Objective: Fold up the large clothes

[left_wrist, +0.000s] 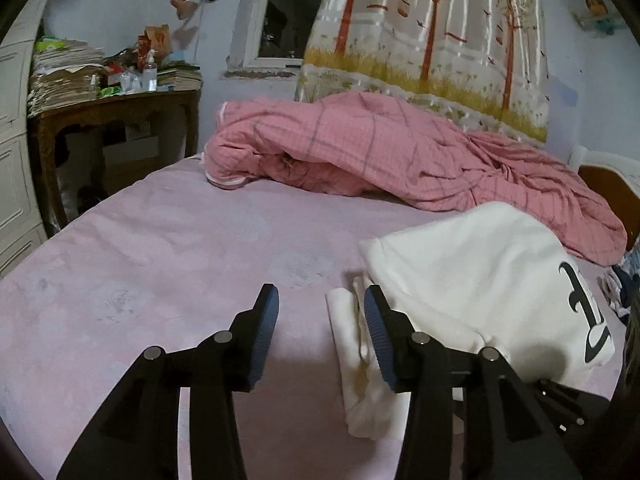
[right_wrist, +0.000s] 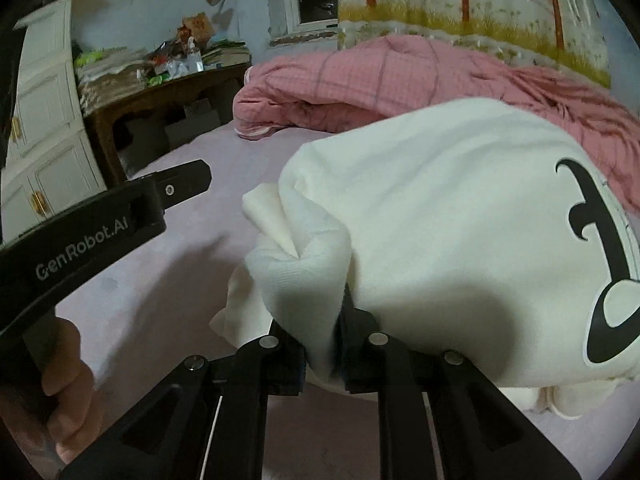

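Right gripper [right_wrist: 320, 344] pinching a fold of the cream sweatshirt [right_wrist: 460, 240] lying on the pink bed [left_wrist: 180, 260]; left gripper [left_wrist: 320, 320] parted, empty, beside its edge.

The right gripper's [right_wrist: 320, 344] fingertips are buried under a bunched fold of the white garment [right_wrist: 440, 220], so the pads cannot be seen. The black print [right_wrist: 608, 256] on the garment runs off the right edge of the right wrist view and cannot be read. A hand [right_wrist: 60, 384] at the lower left is blurred and cut by the frame. The clutter [left_wrist: 132, 68] on the bench [left_wrist: 116, 108] is too small to tell apart.
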{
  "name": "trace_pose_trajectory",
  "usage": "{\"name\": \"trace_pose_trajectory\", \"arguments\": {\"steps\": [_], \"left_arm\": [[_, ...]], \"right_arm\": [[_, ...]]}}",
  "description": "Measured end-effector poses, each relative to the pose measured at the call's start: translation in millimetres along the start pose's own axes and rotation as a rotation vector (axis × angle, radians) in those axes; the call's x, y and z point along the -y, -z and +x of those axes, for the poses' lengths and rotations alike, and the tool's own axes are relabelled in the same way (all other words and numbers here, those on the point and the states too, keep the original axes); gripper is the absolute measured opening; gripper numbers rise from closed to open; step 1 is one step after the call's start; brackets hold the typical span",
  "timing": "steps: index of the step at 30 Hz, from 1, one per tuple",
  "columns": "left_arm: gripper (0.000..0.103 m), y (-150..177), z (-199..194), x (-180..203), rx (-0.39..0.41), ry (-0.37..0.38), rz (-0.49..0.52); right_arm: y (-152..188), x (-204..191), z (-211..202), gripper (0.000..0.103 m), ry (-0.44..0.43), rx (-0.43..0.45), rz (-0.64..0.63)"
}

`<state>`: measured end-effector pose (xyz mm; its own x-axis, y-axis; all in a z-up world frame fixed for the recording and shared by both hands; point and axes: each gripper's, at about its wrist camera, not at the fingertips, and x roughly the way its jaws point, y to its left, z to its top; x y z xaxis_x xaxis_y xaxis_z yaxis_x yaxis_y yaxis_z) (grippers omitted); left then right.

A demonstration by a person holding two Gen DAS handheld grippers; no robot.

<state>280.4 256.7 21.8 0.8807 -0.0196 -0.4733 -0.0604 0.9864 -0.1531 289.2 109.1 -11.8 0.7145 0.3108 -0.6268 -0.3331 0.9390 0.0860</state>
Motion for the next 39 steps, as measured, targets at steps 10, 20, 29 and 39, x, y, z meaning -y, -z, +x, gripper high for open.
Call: {"name": "trace_pose_trajectory", "arguments": {"steps": [10,20,29,39], "left_arm": [[0.073,-1,10,-20,-0.021,0.080,-0.108],[0.073,0,7,-27,-0.011,0.113,-0.149],[0.097,5,-12,15,0.045,0.249,-0.003],[0.098,4,-2,16,-0.014,0.288,-0.044]], "right_arm": [[4,2,-14,0.032,-0.031,0.008,-0.022],[0,8,-61,0.053,-0.067,0.072,-0.021],[-21,156,-115,0.038,0.273,0.155,0.263],[-4,220,-82,0.029,-0.154,0.035,0.459]]}}
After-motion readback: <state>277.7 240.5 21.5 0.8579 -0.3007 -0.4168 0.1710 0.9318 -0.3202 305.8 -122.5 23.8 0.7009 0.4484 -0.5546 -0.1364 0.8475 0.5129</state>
